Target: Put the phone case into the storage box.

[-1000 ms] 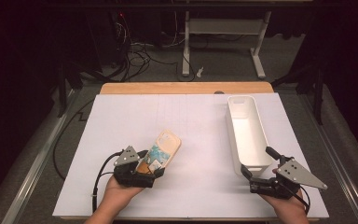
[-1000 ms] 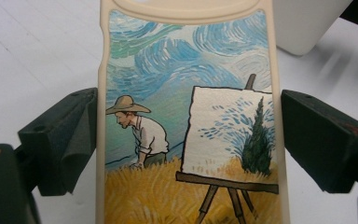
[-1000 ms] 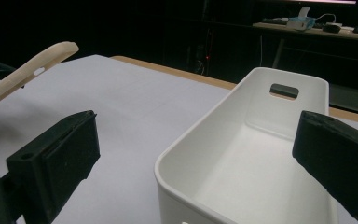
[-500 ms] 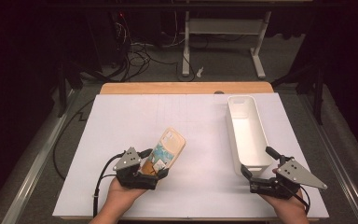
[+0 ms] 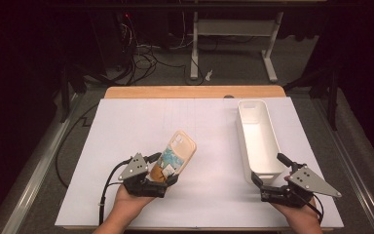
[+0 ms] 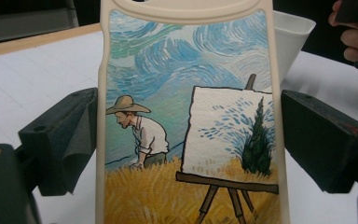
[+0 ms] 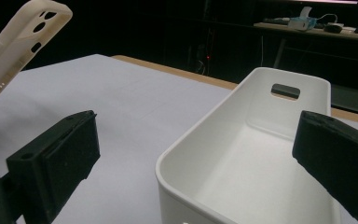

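Left gripper [image 5: 159, 170] clamps the phone case [image 5: 177, 155], raised left of the white bin [image 5: 259, 139]; right gripper [image 5: 268, 181], jaws spread, waits at the bin's near end; carry the case level above the rim before release

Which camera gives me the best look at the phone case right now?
The left gripper view: the phone case stands between the left gripper's jaws, its painted field-and-easel picture sharp. The high view shows the case small and angled up from that gripper. The right gripper view catches just its plain cream top end with camera cutouts.
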`<state>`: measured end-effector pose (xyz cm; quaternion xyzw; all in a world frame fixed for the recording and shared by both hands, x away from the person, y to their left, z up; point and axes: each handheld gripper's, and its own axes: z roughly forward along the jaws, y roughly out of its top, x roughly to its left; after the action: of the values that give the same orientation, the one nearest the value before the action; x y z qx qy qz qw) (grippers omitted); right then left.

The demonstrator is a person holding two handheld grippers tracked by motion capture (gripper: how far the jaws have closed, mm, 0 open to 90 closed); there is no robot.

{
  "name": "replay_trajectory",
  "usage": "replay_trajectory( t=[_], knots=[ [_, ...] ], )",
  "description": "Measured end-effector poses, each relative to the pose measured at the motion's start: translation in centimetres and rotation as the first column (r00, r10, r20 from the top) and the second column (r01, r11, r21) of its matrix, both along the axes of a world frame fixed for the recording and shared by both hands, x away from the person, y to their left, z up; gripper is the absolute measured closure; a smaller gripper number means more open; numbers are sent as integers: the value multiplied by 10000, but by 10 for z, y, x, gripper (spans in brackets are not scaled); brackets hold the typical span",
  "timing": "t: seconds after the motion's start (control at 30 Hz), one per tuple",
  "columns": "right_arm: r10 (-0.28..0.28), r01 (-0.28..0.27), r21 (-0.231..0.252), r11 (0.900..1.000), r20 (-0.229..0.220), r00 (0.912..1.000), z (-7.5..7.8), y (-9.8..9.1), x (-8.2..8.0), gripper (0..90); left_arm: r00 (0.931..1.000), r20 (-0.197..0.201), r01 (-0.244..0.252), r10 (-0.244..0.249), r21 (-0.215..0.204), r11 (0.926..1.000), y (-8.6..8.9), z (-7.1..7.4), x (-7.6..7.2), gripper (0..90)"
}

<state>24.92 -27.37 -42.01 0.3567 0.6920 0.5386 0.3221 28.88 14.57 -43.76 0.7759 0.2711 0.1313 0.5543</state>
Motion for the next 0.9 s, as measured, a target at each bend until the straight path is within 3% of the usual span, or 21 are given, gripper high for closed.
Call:
replay_trajectory(
  t=[0.17,0.4,0.53,0.63,0.73,0.9],
  knots=[
    [-28,28,45,10000,-45,10000,0,-1,0,8,9997,45,235,-236,179,9996,-5,8,6,104],
    [-51,51,33,10000,-29,10000,0,-2,0,8,9981,257,556,-555,-6,9985,-21,17,14,105],
    [-48,48,36,10000,-17,10000,0,-2,0,8,9941,274,1054,-1050,-129,9944,-29,15,13,106],
    [-20,20,-9,10000,-27,10000,0,-2,0,8,9913,316,1275,-1275,36,9918,-32,13,10,107],
    [-19,19,21,10000,-34,10000,0,-2,1,8,9887,208,1488,-1486,-124,9888,-33,12,7,108],
    [-3,3,33,10000,-46,10000,3,-2,3,8,9834,107,1810,-1810,-30,9835,-35,10,5,108]
  ],
)
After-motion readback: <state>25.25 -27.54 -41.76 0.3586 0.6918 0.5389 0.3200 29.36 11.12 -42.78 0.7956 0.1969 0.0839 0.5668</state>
